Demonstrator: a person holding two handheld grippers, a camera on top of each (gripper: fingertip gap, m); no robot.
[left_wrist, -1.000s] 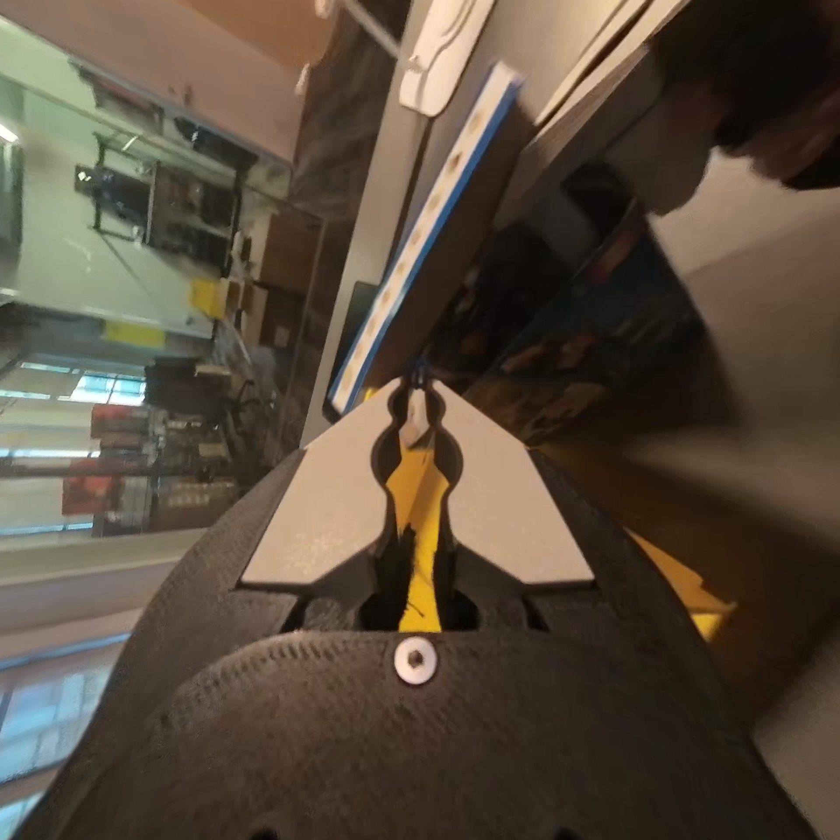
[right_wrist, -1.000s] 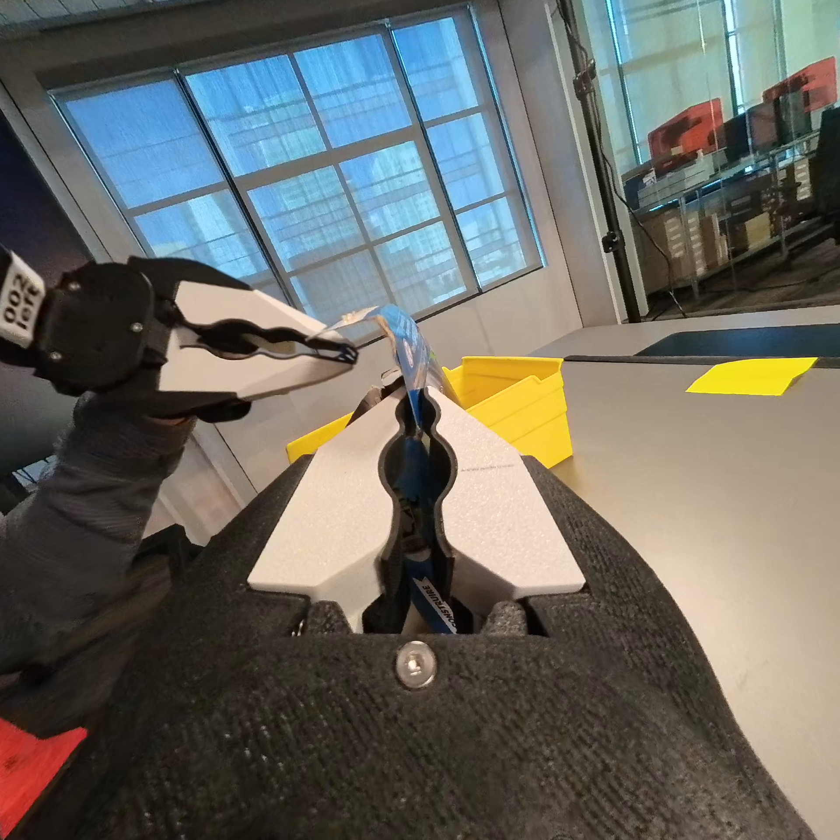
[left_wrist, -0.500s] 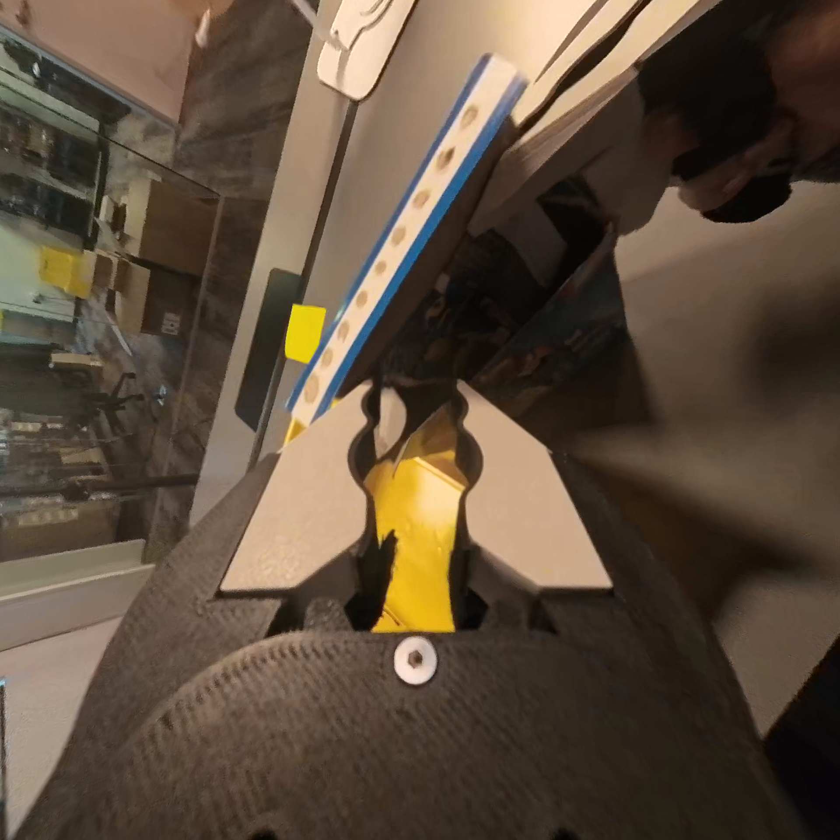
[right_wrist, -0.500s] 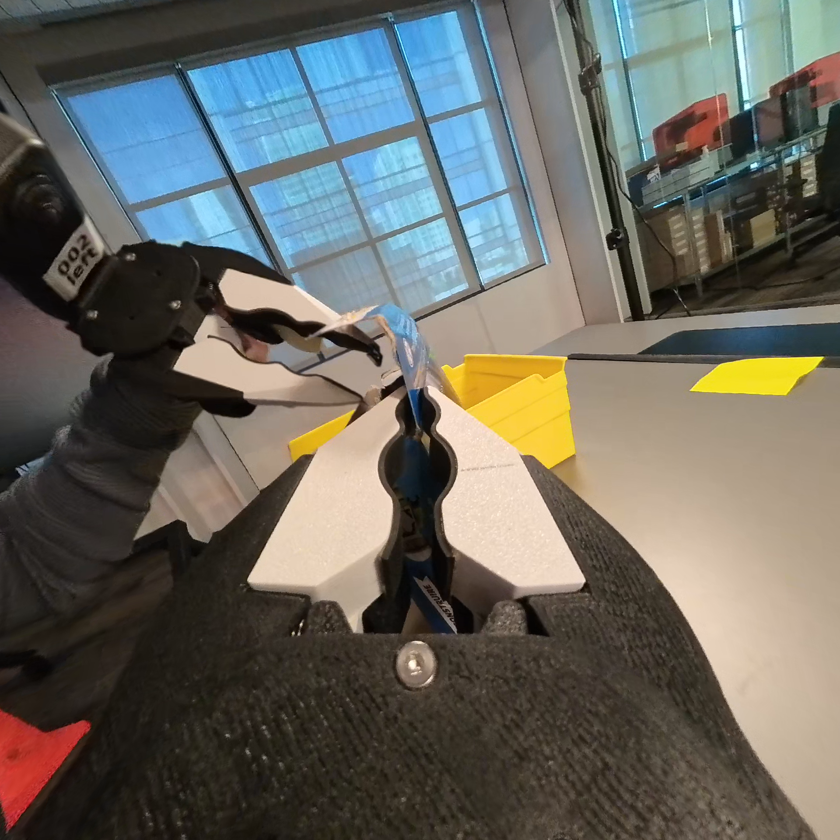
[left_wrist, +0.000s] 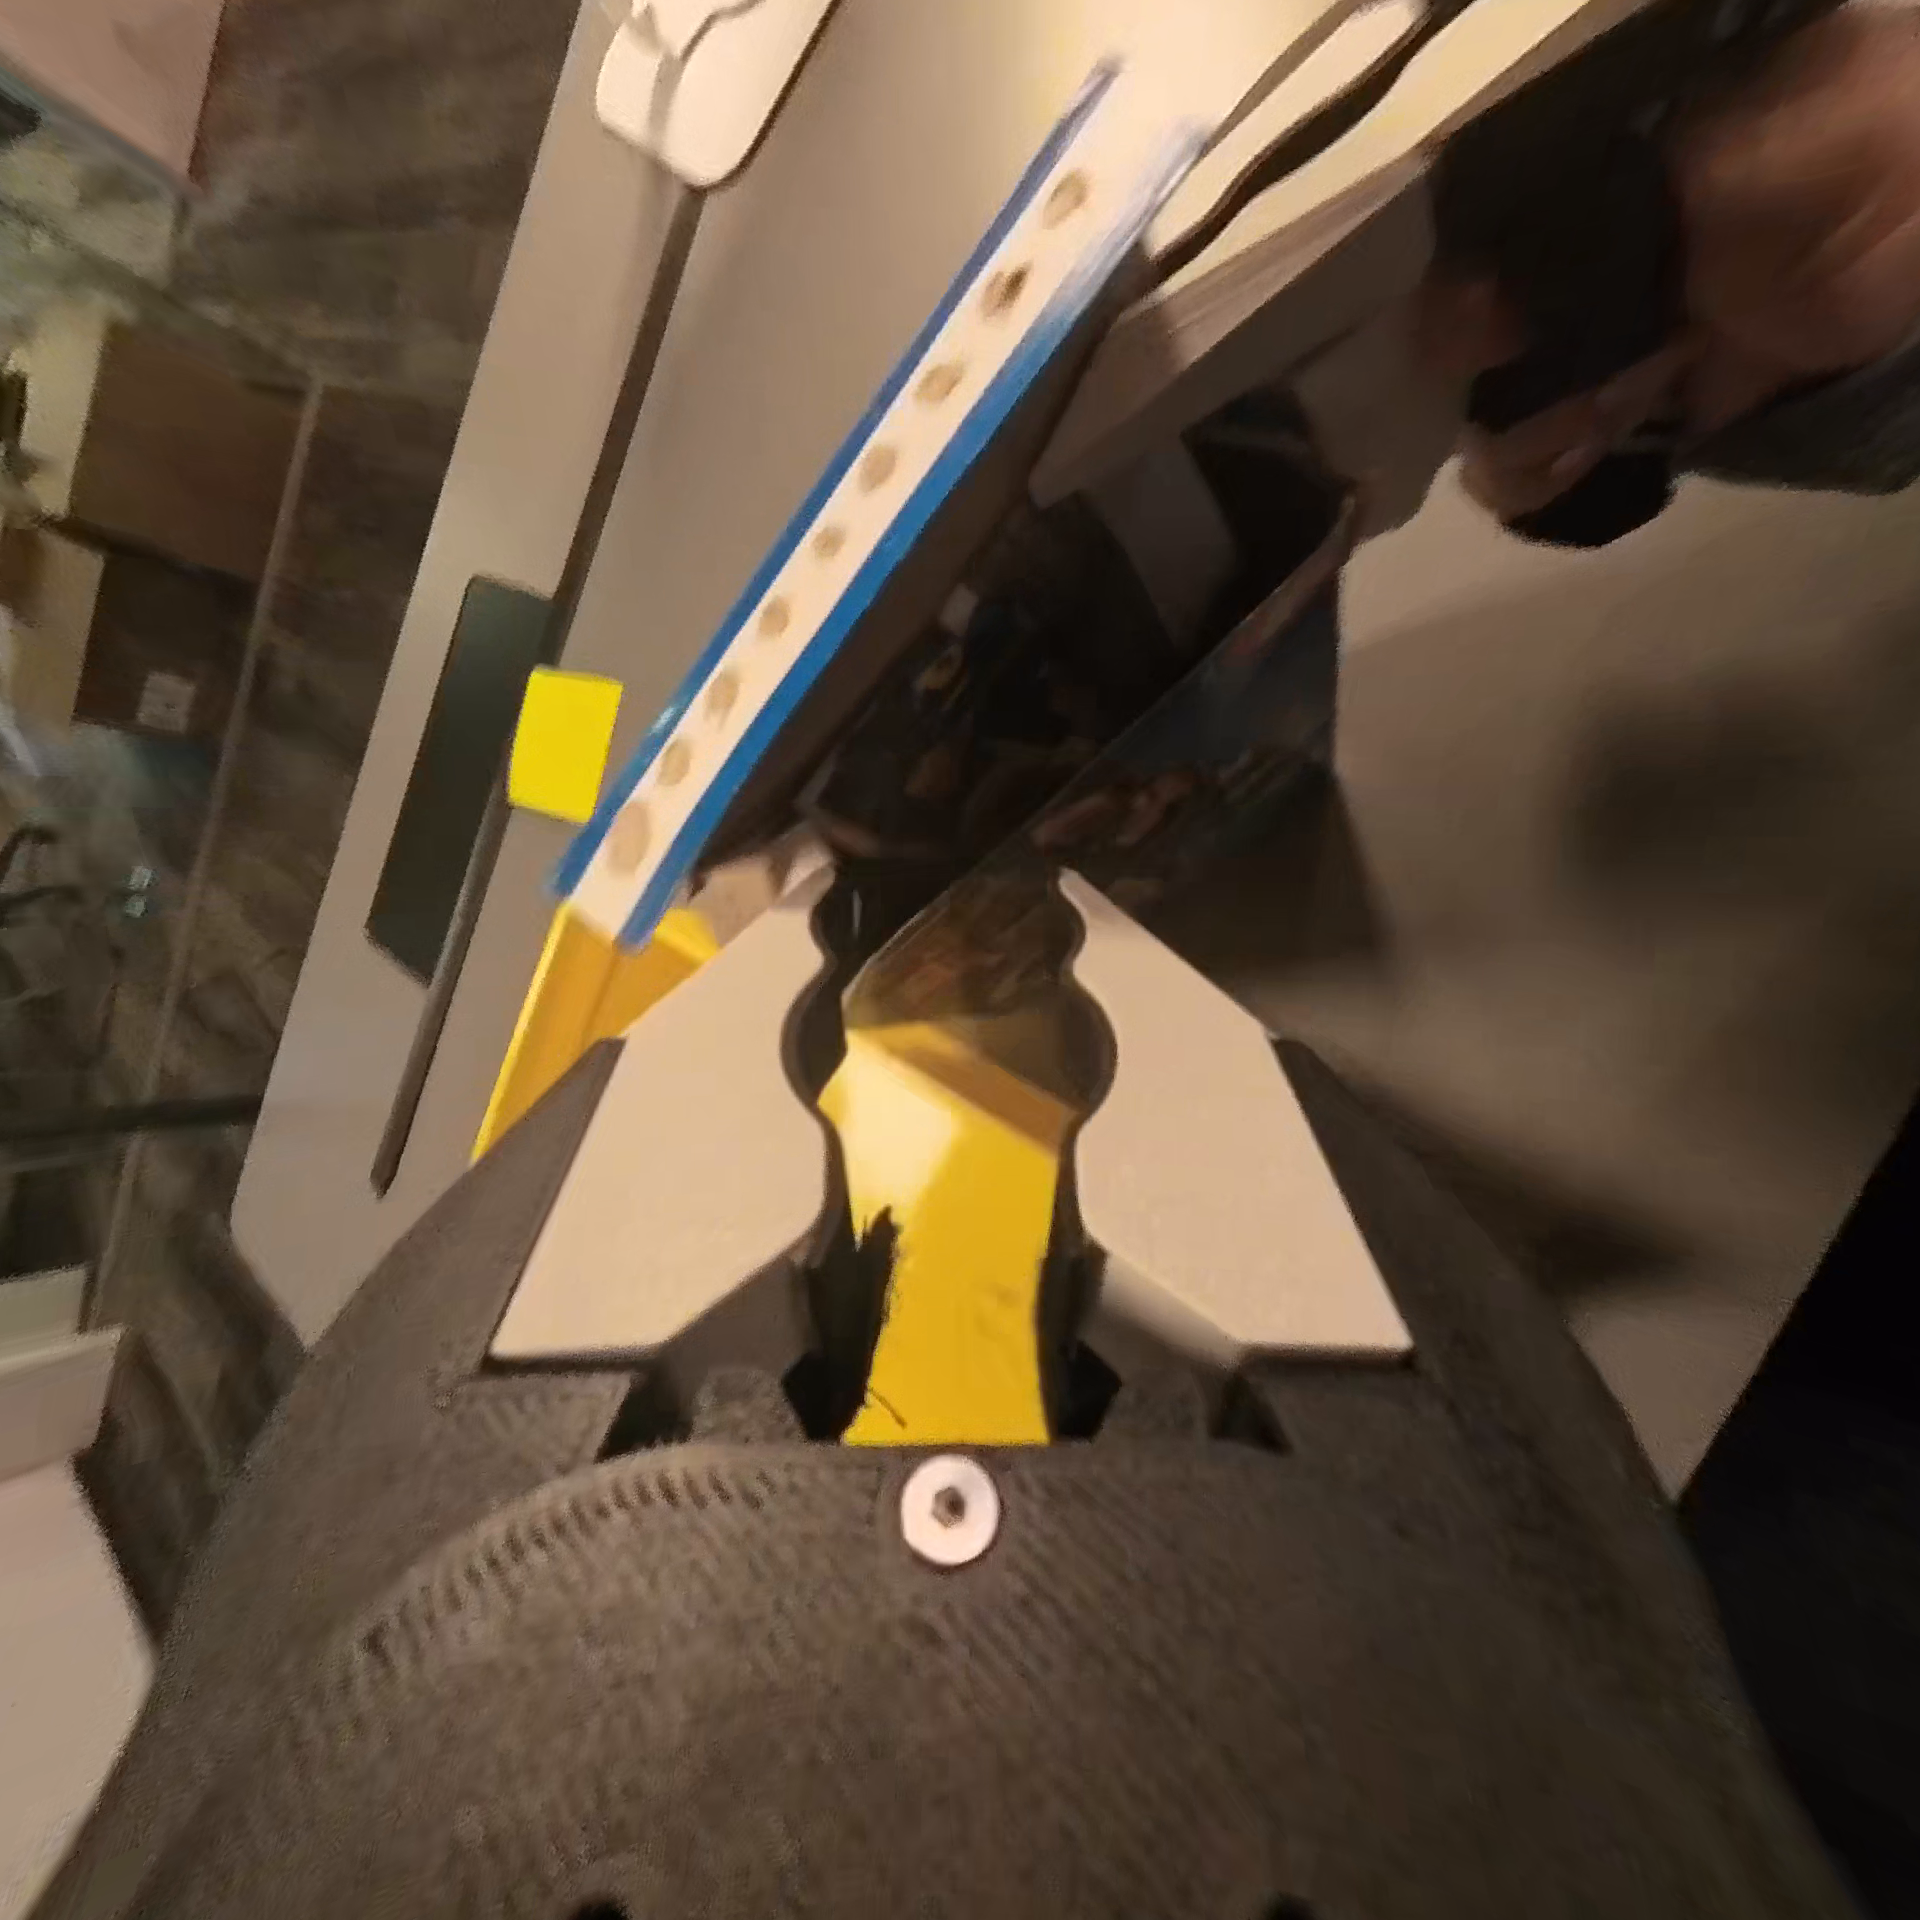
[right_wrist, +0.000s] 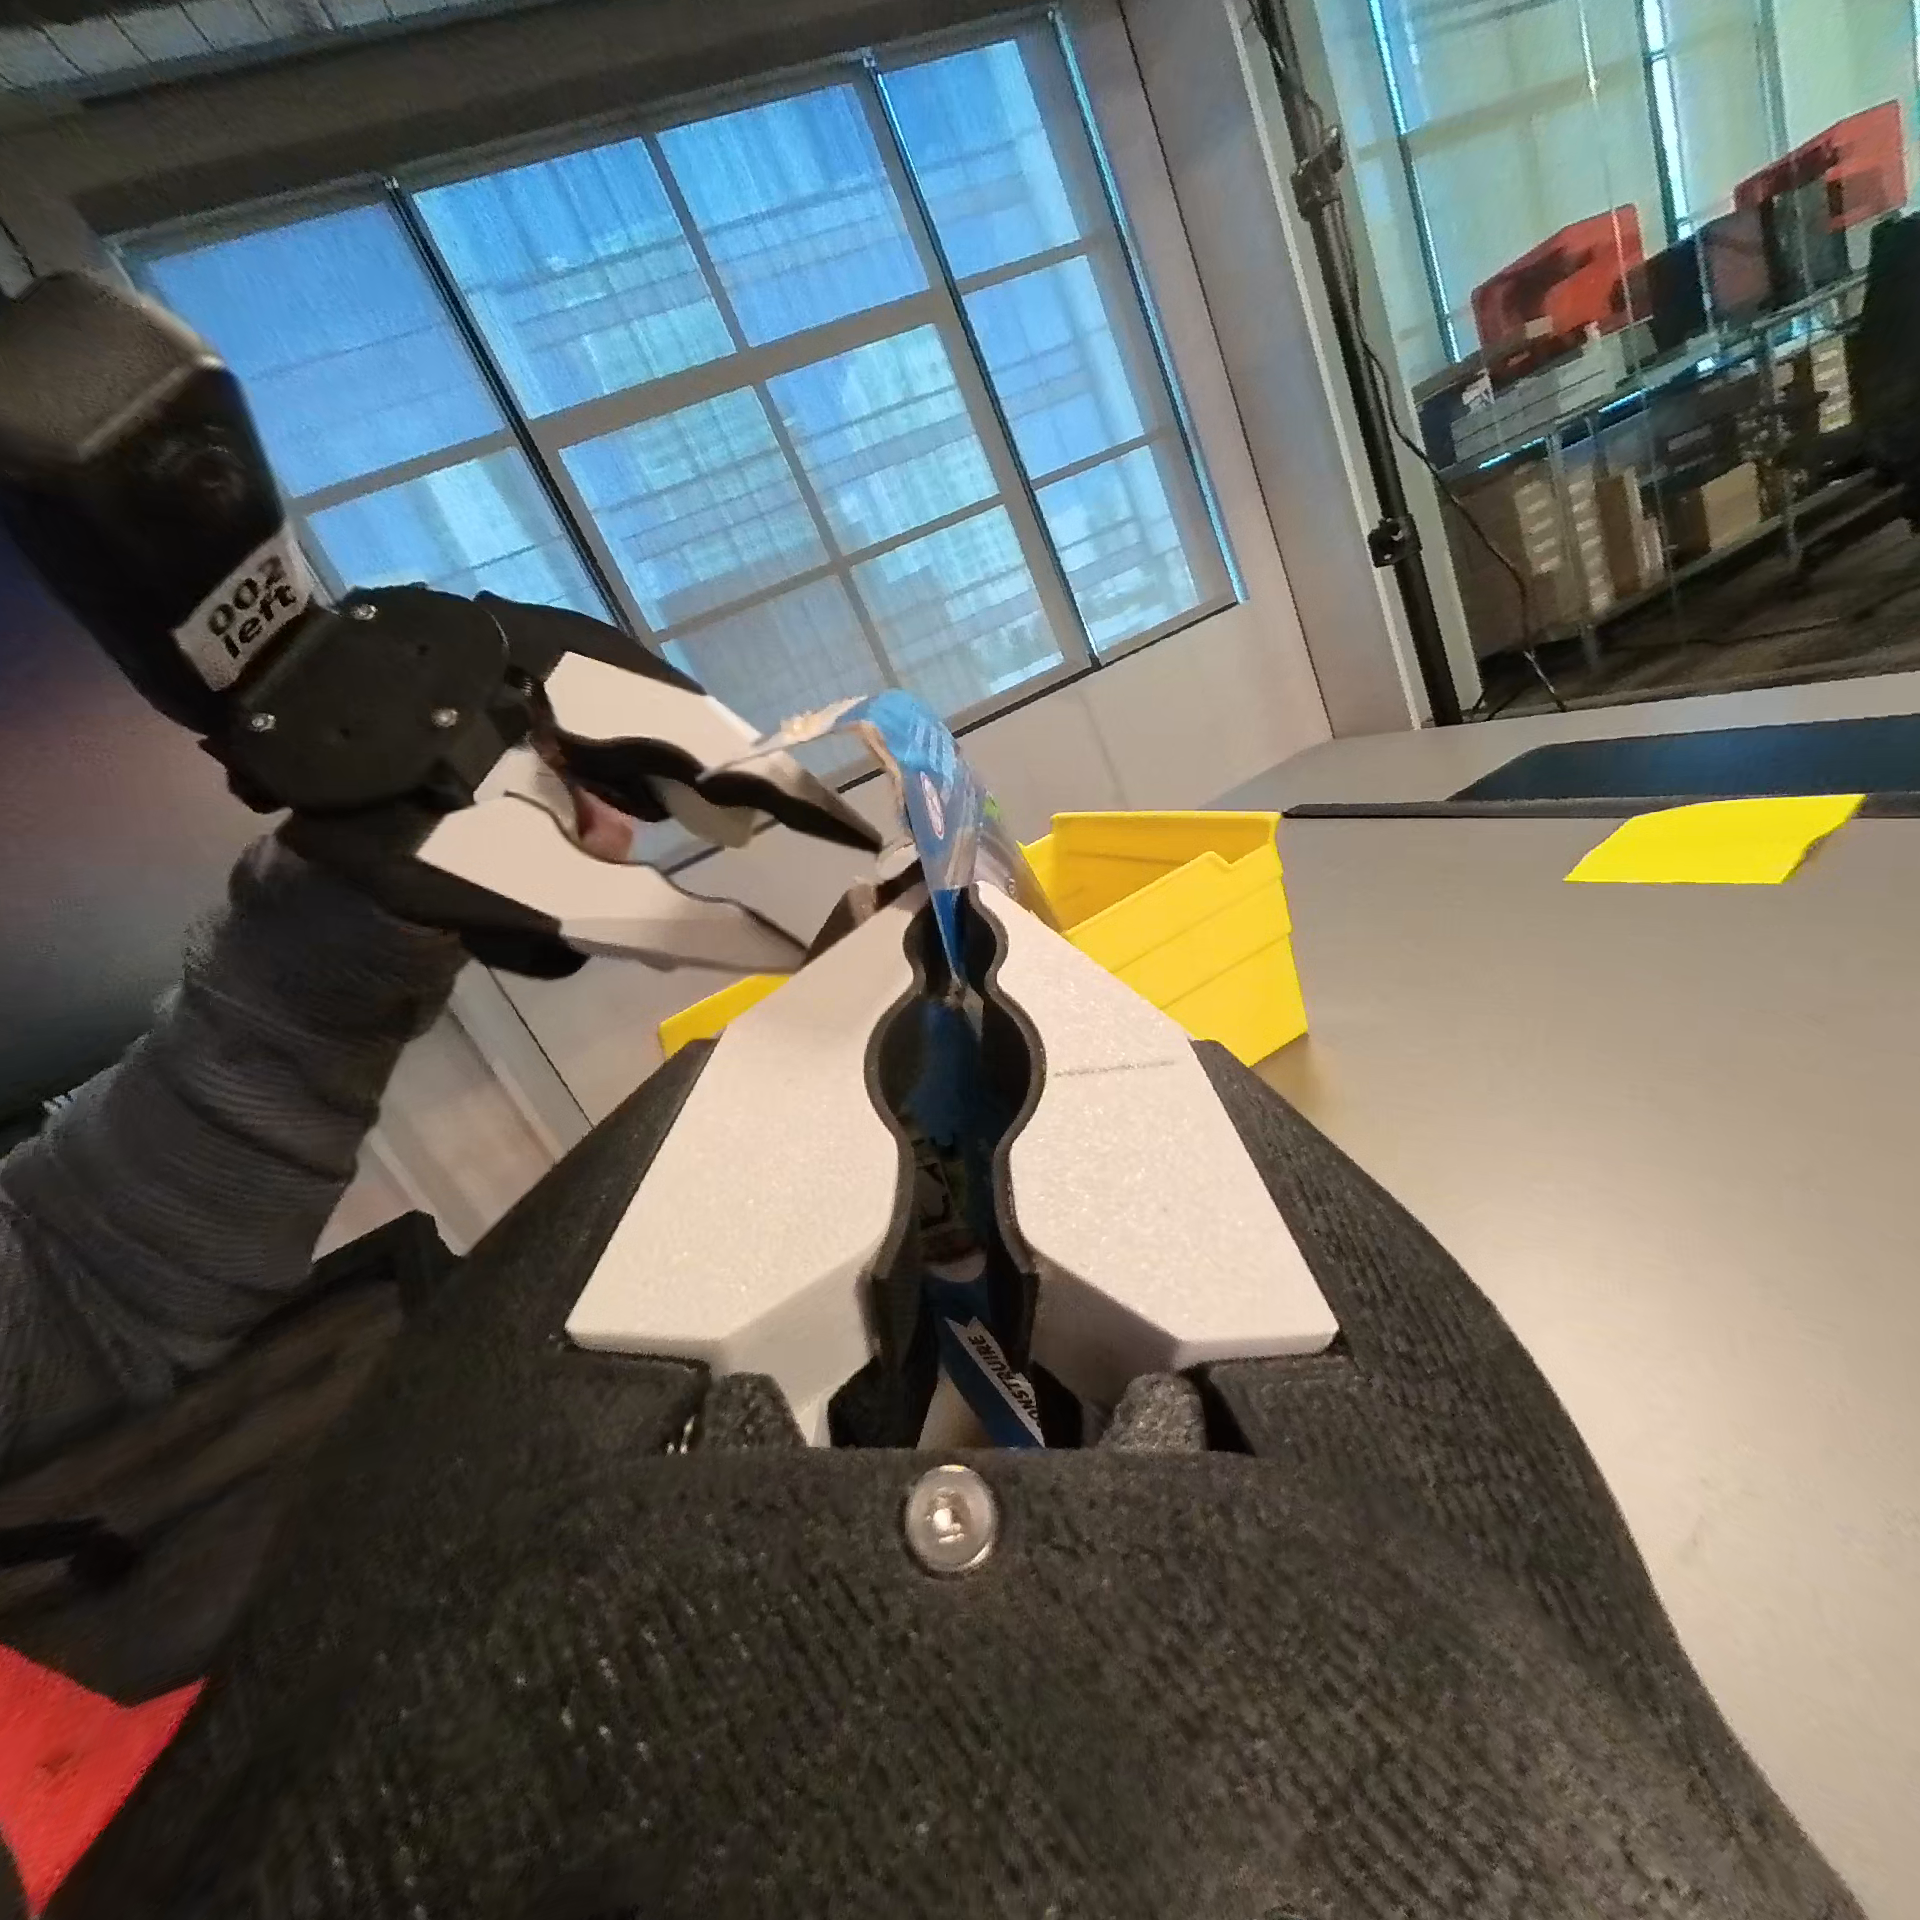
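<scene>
My right gripper (right_wrist: 958, 899) is shut on a blue snack packet (right_wrist: 935, 790) and holds it upright above the table edge. The packet's torn silver top flap (right_wrist: 805, 727) bends left over the upper finger of my left gripper (right_wrist: 840, 894), which is open just left of the packet. In the left wrist view my left gripper (left_wrist: 945, 894) has its fingers apart. The packet's blue-and-white edge (left_wrist: 883, 488) rises to the upper left, and a shiny foil side (left_wrist: 1143, 779) crosses the gap without being pinched. A yellow bin (left_wrist: 935, 1195) lies below.
Two nested yellow bins (right_wrist: 1174, 904) stand on the grey table (right_wrist: 1558, 1143) just beyond the grippers. A yellow sheet (right_wrist: 1714, 852) lies farther right next to a dark mat (right_wrist: 1714, 748). A person's grey sleeve (right_wrist: 208, 1091) holds the left gripper. Windows fill the back. Across from one pair of fingers to the other is roughly 7 cm.
My left gripper was shut on the packet's torn top flap and has opened wide, letting it go. It has dropped closer to the right gripper's tips. The right gripper keeps its hold.
</scene>
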